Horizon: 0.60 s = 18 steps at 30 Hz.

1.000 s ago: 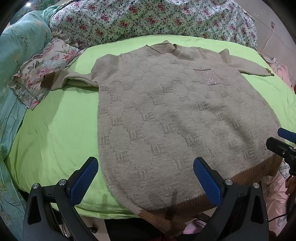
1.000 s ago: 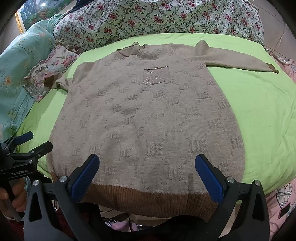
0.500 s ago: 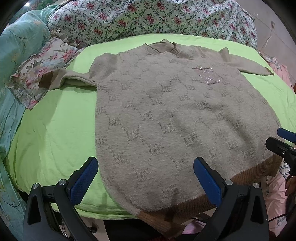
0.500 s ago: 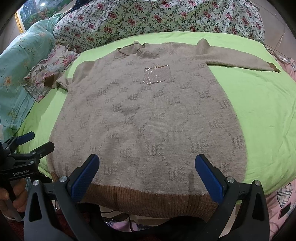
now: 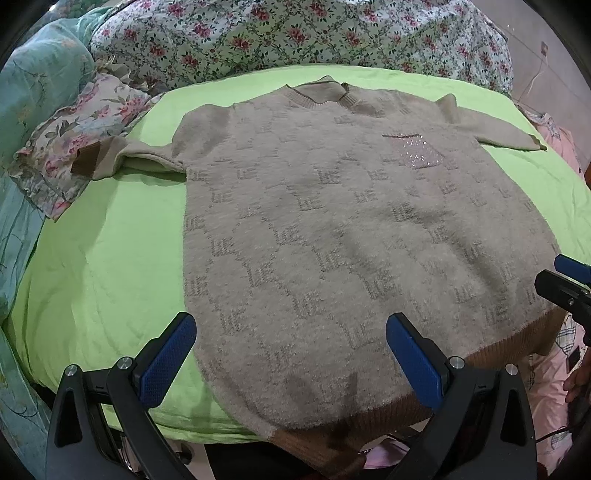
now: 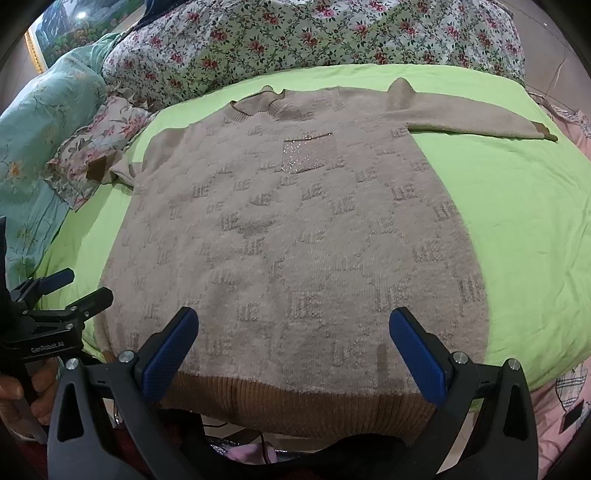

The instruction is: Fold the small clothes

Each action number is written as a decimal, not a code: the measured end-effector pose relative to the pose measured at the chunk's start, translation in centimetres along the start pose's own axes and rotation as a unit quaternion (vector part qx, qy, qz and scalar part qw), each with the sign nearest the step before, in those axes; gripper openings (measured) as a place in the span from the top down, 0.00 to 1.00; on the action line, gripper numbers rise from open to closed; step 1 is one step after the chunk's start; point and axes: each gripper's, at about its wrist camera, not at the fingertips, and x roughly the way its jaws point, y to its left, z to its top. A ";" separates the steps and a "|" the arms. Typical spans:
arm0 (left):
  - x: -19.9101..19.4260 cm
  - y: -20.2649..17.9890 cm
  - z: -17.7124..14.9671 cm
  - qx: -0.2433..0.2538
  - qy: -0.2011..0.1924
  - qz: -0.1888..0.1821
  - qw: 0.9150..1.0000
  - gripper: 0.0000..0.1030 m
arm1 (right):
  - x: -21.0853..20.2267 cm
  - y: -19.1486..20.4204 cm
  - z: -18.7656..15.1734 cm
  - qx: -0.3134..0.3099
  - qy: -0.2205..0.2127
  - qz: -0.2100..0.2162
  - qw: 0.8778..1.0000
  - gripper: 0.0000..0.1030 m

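Note:
A beige knit sweater (image 5: 332, 229) with a sparkly chest pocket (image 5: 417, 153) lies flat, front up, on a lime green sheet (image 5: 99, 258). Its brown ribbed hem (image 6: 295, 402) hangs at the near bed edge, and both sleeves are spread sideways. My left gripper (image 5: 291, 354) is open and empty above the hem's left part. My right gripper (image 6: 295, 343) is open and empty above the hem's right part. Each gripper shows at the edge of the other's view, the right one (image 5: 565, 280) and the left one (image 6: 62, 291).
A floral quilt (image 6: 314, 33) is piled along the far side of the bed. A teal duvet (image 6: 44, 110) and a floral pillow (image 5: 74, 136) lie at the left, under the left cuff (image 5: 85, 162). Pink bedding (image 6: 561, 417) lies at the right.
The left gripper has drifted slightly, so the sweater sits a little further right in its view. The right gripper has barely moved. Both stay open above the hem.

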 end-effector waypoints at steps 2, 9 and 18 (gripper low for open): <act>0.2 0.0 0.2 -0.002 0.004 -0.003 1.000 0.00 | 0.1 -0.3 0.1 0.007 -0.013 0.010 1.000 0.00; 1.1 -0.2 1.4 -0.002 0.013 -0.003 1.000 0.00 | 0.4 -1.0 1.0 0.027 -0.005 0.026 0.999 0.00; 2.2 -1.2 3.2 0.010 0.015 -0.001 1.000 0.00 | 0.6 -2.3 2.4 0.032 -0.015 0.024 0.999 0.00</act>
